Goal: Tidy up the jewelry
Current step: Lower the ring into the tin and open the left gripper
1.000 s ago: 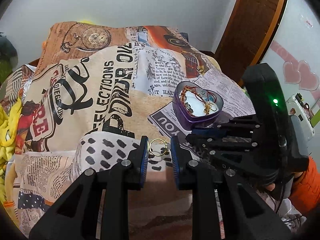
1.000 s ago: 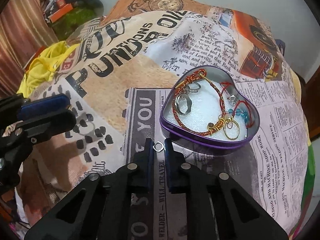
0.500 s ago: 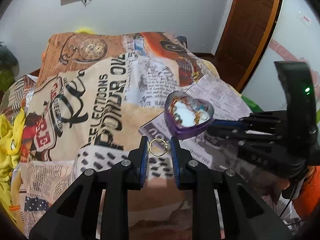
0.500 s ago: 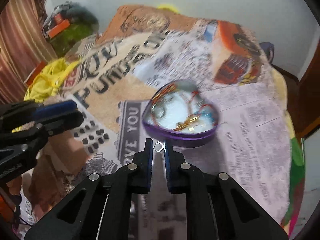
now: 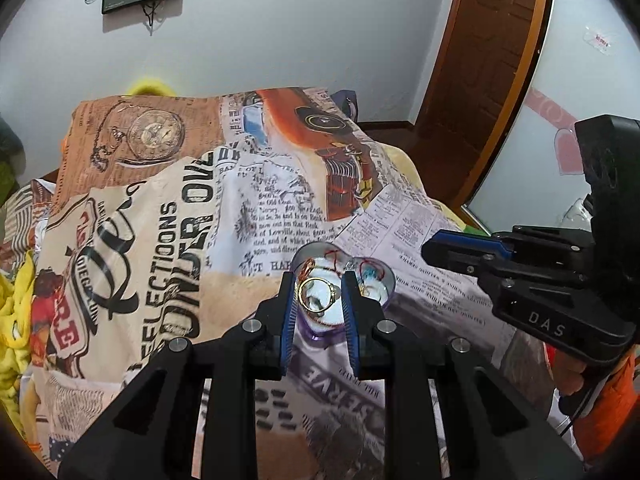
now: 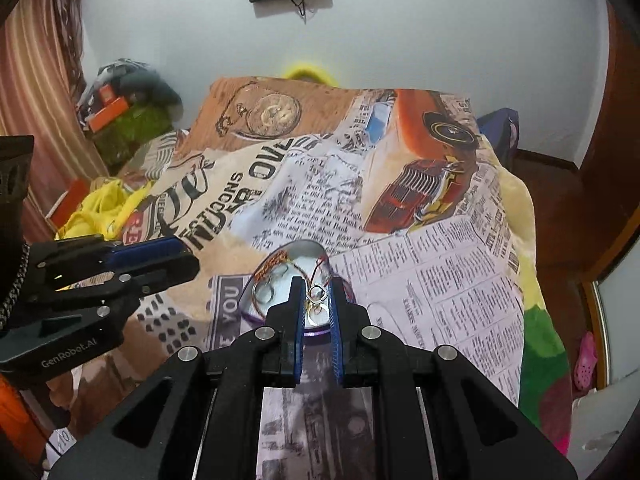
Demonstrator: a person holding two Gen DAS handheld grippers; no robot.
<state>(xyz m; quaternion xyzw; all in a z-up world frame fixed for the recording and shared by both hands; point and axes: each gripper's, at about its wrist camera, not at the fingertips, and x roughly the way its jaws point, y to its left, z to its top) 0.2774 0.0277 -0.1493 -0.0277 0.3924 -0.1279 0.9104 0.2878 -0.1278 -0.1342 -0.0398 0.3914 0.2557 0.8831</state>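
Left tool [image 5: 319,300] gripping the gold ring [image 5: 316,295] now sits higher, lined over the heart tin [image 5: 386,285].

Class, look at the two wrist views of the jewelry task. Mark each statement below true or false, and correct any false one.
1. The left gripper clamps a gold ring. True.
2. The right gripper is empty. False: it pinches a small silver ring.
3. The purple heart-shaped tin rests on a newspaper-print bedspread. True.
4. The tin holds nothing. False: bracelets and rings lie inside.
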